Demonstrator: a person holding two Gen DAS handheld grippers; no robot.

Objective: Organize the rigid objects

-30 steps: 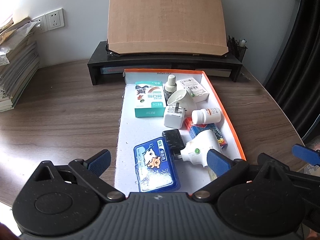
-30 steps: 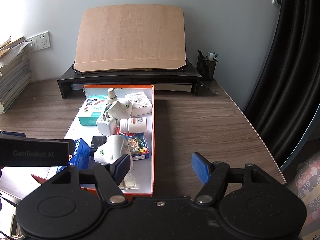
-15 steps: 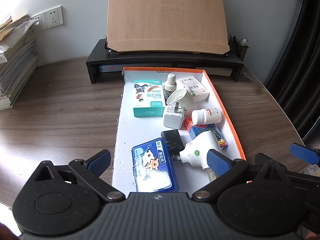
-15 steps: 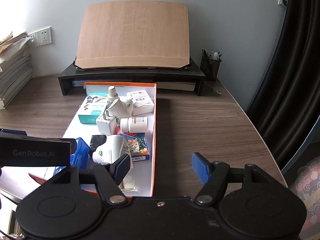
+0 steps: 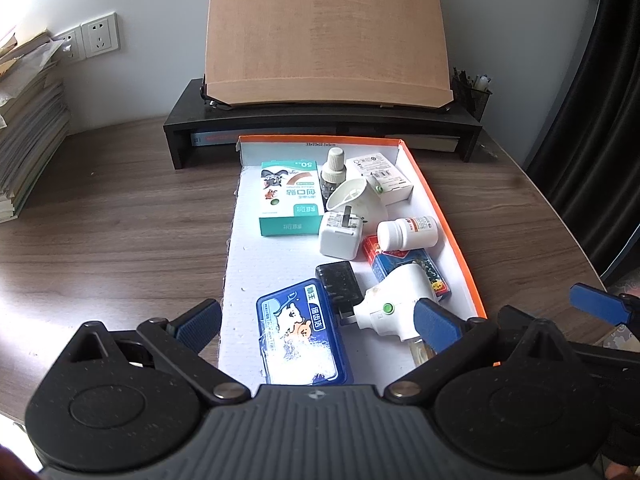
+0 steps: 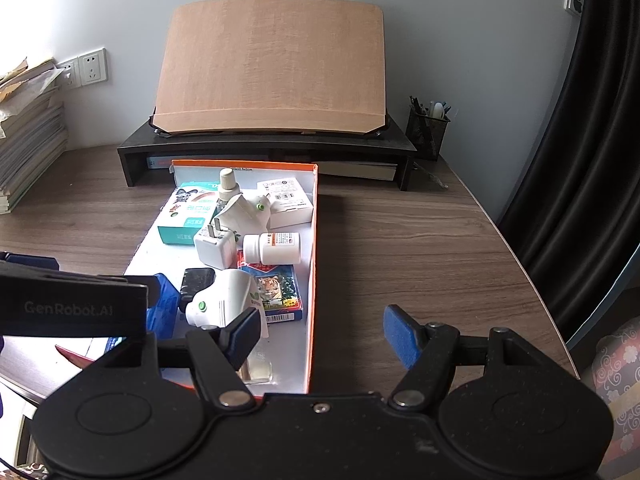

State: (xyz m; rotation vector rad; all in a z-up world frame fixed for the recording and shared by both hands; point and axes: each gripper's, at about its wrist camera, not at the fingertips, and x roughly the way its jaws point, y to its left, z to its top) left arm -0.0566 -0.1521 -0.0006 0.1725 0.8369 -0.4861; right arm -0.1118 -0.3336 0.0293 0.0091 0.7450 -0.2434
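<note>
Clutter fills a shallow orange-rimmed box lid (image 5: 452,236) lying flat on the wooden bench (image 5: 112,216), and both grippers hang over its near end with nothing between their fingers. At the near left of the lid lies a blue tin (image 5: 300,336) with a cartoon on its face; touching its far right corner is a black charger (image 5: 338,284), and just right of that a white plug-in device (image 5: 394,300) with a green button, which overlaps a card deck (image 6: 278,290) showing a tiger. A white pill bottle (image 5: 408,232) lies on its side across the deck's far end, beside a white plug adapter (image 5: 340,236) with its prongs up. Farther back are a teal bandage box (image 5: 290,204), a small upright bottle (image 5: 333,170) with a pale cap, a second white cone-shaped device (image 5: 356,200), and a white carton (image 5: 384,178) in the far right corner. The left gripper (image 5: 316,318) is spread wide, its pads straddling the blue tin without touching it (the right pad overlaps the white device in view). The right gripper (image 6: 322,334) is likewise spread, one pad over the lid's near right part and the other over bare bench outside the orange wall. Behind the lid stands a black monitor riser (image 6: 264,148) carrying a tilted wooden board (image 6: 272,64).
</note>
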